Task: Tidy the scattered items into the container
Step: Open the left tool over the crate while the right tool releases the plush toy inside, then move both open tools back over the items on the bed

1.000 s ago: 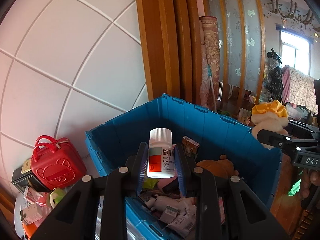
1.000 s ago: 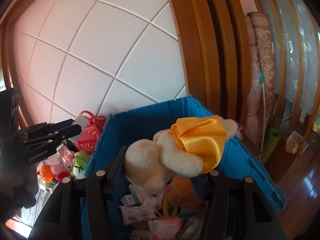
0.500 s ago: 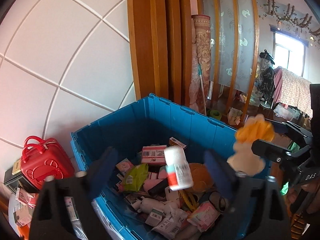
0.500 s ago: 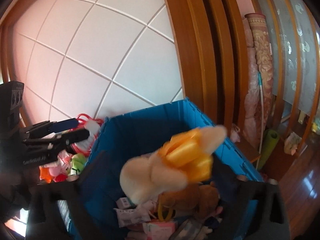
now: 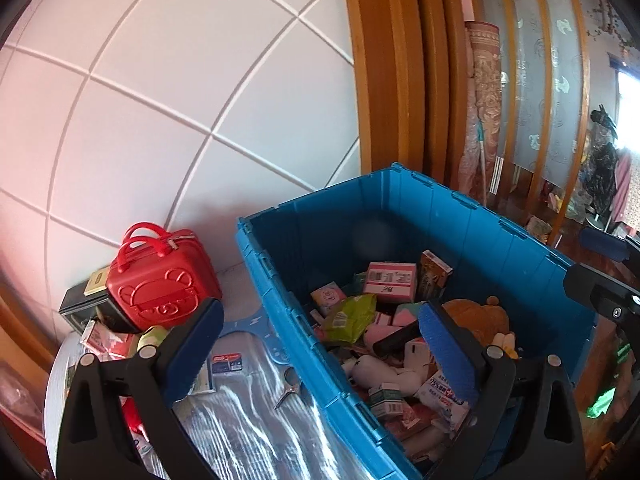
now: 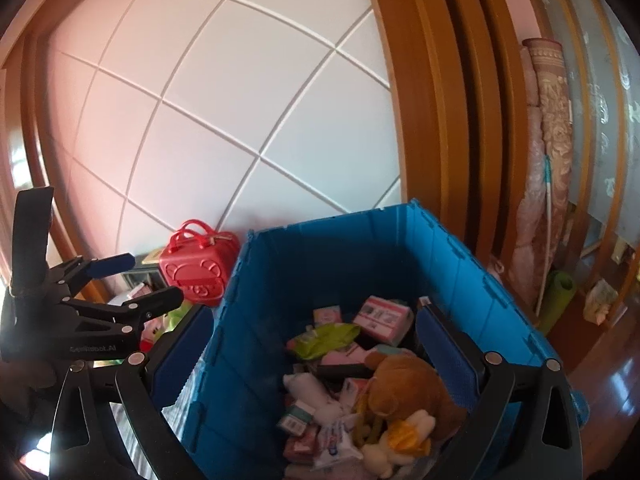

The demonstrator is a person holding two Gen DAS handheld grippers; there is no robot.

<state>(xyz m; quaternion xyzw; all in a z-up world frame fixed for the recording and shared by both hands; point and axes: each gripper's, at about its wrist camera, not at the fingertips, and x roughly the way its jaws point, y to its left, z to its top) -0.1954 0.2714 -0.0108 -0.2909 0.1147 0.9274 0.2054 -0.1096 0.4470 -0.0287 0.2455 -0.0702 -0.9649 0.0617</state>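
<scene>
Blue crate (image 5: pixel 472 220) seen corner-on, long axis receding rightward; both grippers (image 5: pixel 320 344) (image 6: pixel 316 344) spread, nothing held; red case (image 5: pixel 160 280) beside crate.

Rolled patterned carpet (image 6: pixel 548 168) against wooden pillars (image 6: pixel 424 92)

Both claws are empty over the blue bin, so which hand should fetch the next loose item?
Probably left. The left claw straddles the blue bin's near wall beside the red case clutter; the right claw hangs over the bin.
</scene>
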